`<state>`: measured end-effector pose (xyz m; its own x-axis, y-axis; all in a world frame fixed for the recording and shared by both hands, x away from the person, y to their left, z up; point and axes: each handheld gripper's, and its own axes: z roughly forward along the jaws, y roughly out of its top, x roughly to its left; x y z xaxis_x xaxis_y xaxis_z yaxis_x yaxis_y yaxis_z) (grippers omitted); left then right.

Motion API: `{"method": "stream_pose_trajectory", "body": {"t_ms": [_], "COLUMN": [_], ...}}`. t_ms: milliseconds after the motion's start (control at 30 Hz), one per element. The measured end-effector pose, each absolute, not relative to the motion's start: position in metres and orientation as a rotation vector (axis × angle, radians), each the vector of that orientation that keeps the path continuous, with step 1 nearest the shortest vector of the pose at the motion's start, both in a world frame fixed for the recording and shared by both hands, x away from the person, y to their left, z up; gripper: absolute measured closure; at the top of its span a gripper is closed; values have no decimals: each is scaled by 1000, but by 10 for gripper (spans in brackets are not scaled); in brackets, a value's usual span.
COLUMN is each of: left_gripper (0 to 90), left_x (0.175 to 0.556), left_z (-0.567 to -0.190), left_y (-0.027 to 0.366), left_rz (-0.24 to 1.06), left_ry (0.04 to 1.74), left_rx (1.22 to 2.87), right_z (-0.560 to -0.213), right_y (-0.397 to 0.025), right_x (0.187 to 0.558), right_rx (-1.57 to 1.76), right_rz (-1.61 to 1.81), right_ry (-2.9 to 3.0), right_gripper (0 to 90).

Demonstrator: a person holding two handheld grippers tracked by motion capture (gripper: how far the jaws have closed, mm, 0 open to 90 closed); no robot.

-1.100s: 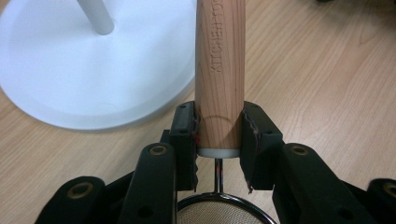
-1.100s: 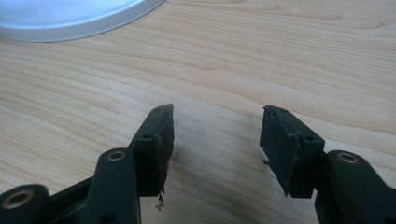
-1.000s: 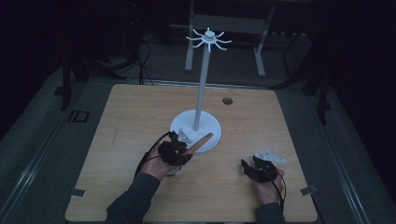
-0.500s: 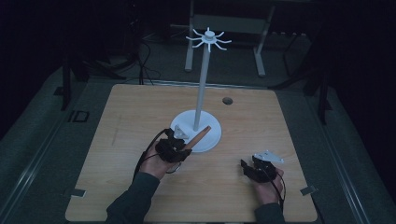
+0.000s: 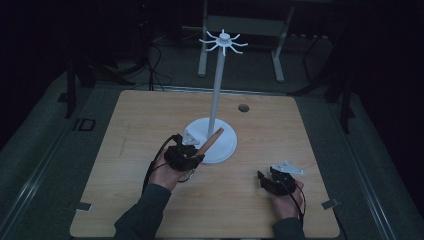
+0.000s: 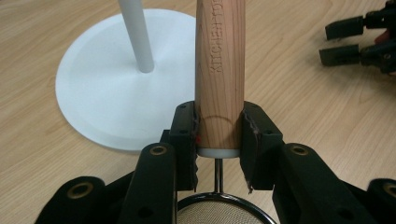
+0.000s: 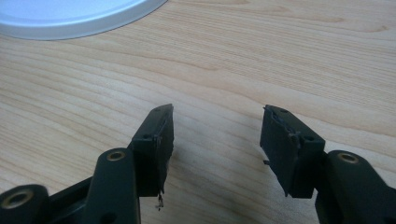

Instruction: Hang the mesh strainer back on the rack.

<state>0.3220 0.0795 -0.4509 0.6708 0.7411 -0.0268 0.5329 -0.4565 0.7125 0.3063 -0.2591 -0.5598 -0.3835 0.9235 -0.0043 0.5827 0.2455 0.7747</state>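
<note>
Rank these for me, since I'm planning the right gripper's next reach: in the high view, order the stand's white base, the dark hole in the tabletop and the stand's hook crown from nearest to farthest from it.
From the right gripper:
1. White base, up and left on the table.
2. Dark hole, near the table's far edge.
3. Hook crown, atop the pole, farthest and highest.

Wooden-handled strainer point(image 6: 219, 70), engraved handle tilted over white stand base point(image 6: 102, 88)

Strainer mesh point(image 6: 218, 215) cut off at btm edge, handle point(image 6: 219, 70) top too.

The wooden handle point(image 6: 219, 70) bears burnt-in lettering reading "KITCHEN TO", then cut off.
</note>
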Motion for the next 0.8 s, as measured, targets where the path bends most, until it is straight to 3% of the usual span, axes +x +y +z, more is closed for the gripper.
{"method": "stream_pose_trajectory", "body": {"t_ms": [800], "left_gripper": [693], "left_x": [320], "left_z": [-433], "left_y": [90], "left_rz": [437], "left_ry": [1006], "left_rx": [2019], "right_z": [-560], "right_y": [-258], "right_x": [306], "right_rx": [1369], "right_rz": [969], "right_ry": [2061], "right_gripper": [437]}}
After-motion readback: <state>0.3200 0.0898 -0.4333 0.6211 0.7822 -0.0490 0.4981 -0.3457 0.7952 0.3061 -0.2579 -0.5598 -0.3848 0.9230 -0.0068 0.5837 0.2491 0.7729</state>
